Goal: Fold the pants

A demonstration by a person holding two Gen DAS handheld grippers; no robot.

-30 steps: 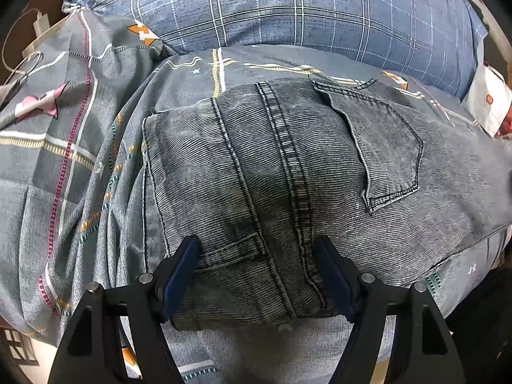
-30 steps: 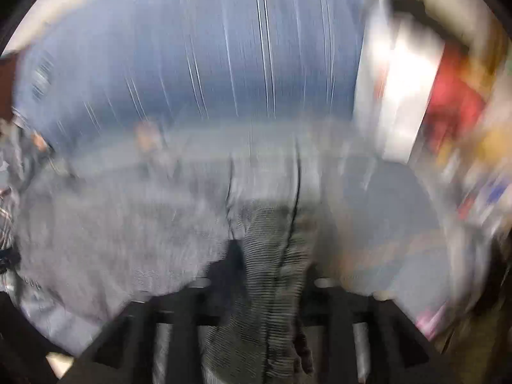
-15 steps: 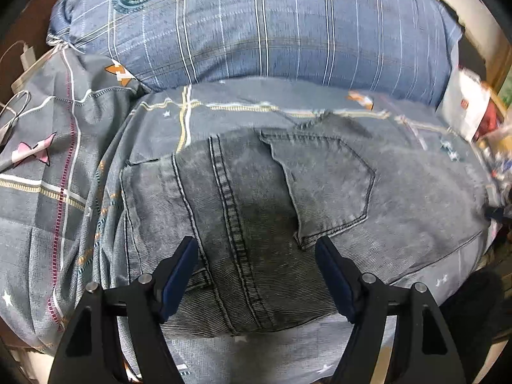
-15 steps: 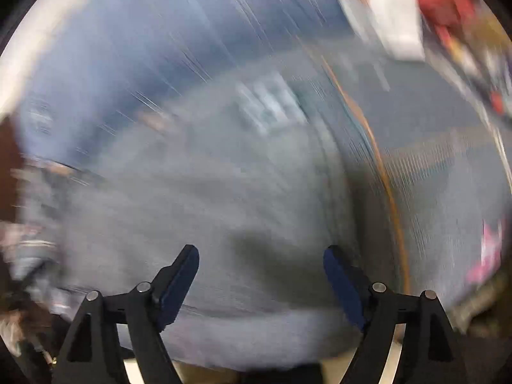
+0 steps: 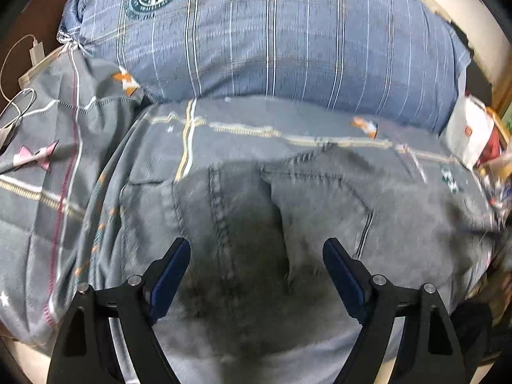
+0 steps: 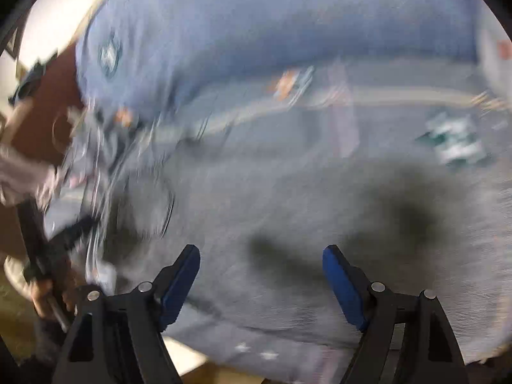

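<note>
Grey-blue denim pants (image 5: pixel 256 224) lie folded on the bed, back pocket (image 5: pixel 320 204) up, in the left wrist view. My left gripper (image 5: pixel 256 256) is open and empty, hovering above the pants' near edge. The right wrist view is motion-blurred; it shows the grey pants (image 6: pixel 320 224) spread below. My right gripper (image 6: pixel 260 259) is open and empty above them. The other gripper and the hand holding it (image 6: pixel 44 272) show at the left of that view.
A grey patterned bedsheet (image 5: pixel 64 160) covers the bed. A large blue plaid pillow (image 5: pixel 256 38) lies behind the pants. A white bag (image 5: pixel 470 134) and clutter stand at the right. A charger and cable (image 5: pixel 32 54) lie at the far left.
My right gripper let go of the denim it held a second ago and swung over the pants. My left gripper pulled back and up, so the pants look smaller.
</note>
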